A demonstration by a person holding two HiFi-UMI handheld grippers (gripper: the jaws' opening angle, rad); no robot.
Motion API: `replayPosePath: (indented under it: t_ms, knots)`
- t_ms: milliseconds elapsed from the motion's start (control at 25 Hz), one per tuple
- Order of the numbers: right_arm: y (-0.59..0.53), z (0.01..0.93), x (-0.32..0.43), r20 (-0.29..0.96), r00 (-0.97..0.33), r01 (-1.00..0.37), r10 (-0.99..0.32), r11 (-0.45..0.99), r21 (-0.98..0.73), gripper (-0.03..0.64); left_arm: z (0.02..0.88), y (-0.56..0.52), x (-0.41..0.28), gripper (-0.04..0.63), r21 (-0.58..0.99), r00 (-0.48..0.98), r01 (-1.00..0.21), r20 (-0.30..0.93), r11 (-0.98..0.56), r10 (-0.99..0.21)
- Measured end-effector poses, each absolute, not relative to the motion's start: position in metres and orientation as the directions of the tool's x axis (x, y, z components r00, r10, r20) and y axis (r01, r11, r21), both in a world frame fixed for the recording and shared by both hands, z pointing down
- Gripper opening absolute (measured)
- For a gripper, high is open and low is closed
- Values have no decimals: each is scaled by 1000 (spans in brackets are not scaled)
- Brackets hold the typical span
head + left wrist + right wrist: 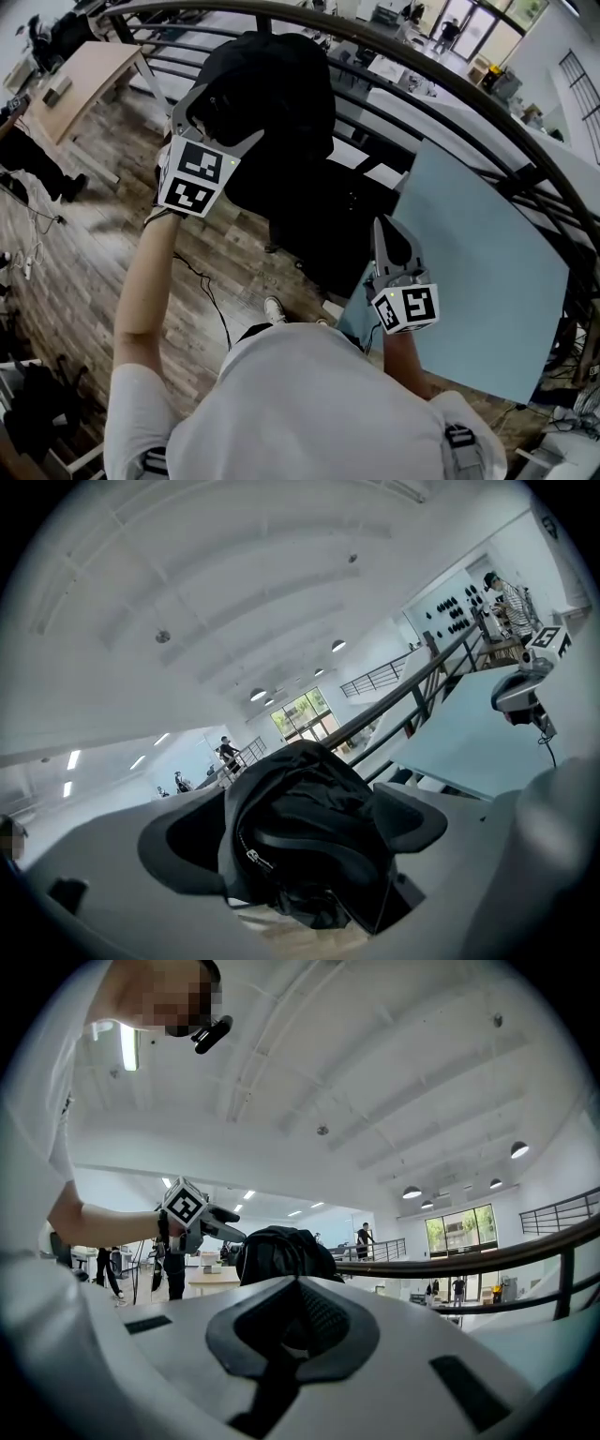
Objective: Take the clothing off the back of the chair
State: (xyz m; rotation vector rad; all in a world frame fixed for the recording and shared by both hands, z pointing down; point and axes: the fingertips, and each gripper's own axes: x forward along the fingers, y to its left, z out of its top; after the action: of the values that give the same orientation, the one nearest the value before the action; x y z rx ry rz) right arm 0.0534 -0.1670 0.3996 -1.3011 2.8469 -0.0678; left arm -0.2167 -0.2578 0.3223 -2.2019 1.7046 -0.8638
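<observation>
Black jacket [281,98]: draped over the chair [328,253] back's top.
Left gripper [216,127]: at the chair's top, jaws wide, jacket between them.
Right gripper [386,234]: right of the chair, jaws together, empty.

Matt black cloth jacket [272,94], wood-plank floor [89,248]

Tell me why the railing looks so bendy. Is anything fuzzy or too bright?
Head view: the wide lens bows the railing into an arc, and the floor is smeared. Left gripper view: dark round corners, the black jacket sharp. Right gripper view: ceiling lamps glow bright; a mosaic patch was added afterwards.
</observation>
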Motion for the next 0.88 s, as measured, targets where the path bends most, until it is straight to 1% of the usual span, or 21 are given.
replayPosePath:
  t_ms: [280, 480, 600, 760, 880]
  knots:
    - [-165, 398, 54, 7, -643, -766, -766, 642, -46, 20, 326, -299, -221, 529, -603, 109, -720, 391, -344, -914]
    - [-160, 400, 58, 20, -624, -781, -781, 624, -36, 20, 341, -322, -221, 591, -607, 89, -668, 508, -430, -857]
    - [-159, 399, 61, 26, -609, -793, -793, 609, -9, 20, 351, -338, -218, 592, -659, 32, -606, 539, -445, -842]
    - [-159, 398, 61, 18, -594, -804, -804, 595, 8, 20, 363, -356, -215, 592, -755, -58, -488, 528, -437, -847]
    - [-163, 397, 60, 6, -587, -810, -810, 587, 13, 20, 373, -371, -220, 592, -790, -111, -407, 541, -459, -833]
